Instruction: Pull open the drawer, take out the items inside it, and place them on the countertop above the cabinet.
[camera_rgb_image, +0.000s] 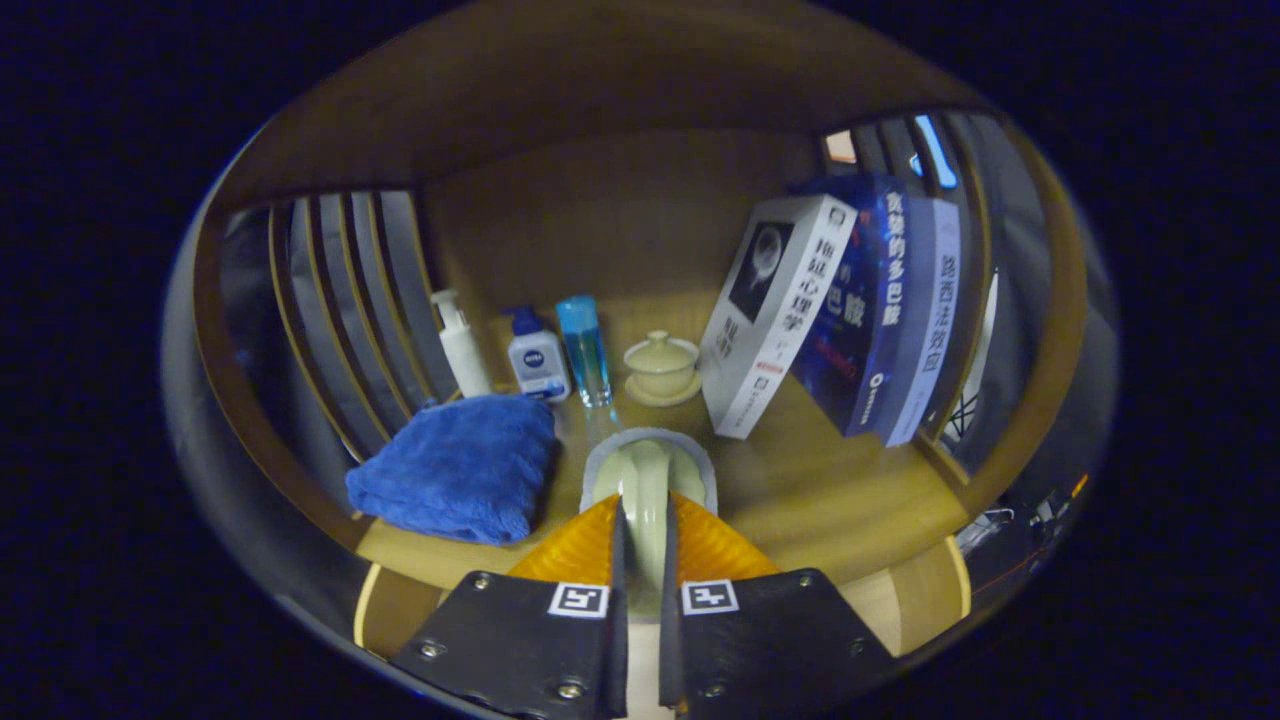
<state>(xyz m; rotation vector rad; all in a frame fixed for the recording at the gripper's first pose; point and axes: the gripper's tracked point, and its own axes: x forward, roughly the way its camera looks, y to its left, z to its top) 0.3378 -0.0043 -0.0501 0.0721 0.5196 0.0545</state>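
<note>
I am looking along my 2 fingers at the countertop (800, 480), a wooden shelf with slatted sides, and I am going over it from left to right.

Furthest left, a folded blue towel (455, 465) is lying near the front edge. Behind it a white pump bottle (462, 345) is standing against the slats, with a small blue-capped lotion bottle (538, 358) just beside it, then a clear blue bottle (585, 350). Next, a pale lidded teacup (661, 368) is sitting on its saucer. On the right, 3 books (830, 310) are leaning together, upright but tilted.

My gripper (645, 520) is pinching a pale cream cup (647, 475): both fingers are pressing on its thin wall, 1 on each side, and the cup is sticking out just ahead of them. It seems to be tipped on its side, mouth away from me. I cannot tell whether it is touching the wood or hanging just above it.

Judging by this, I am in the placing step. The drawer itself is not something I can judge from here, so I cannot say whether anything is waiting inside it. What is left for certain: setting this cup down in the free patch between the towel and the books, then spreading my fingers.
</note>
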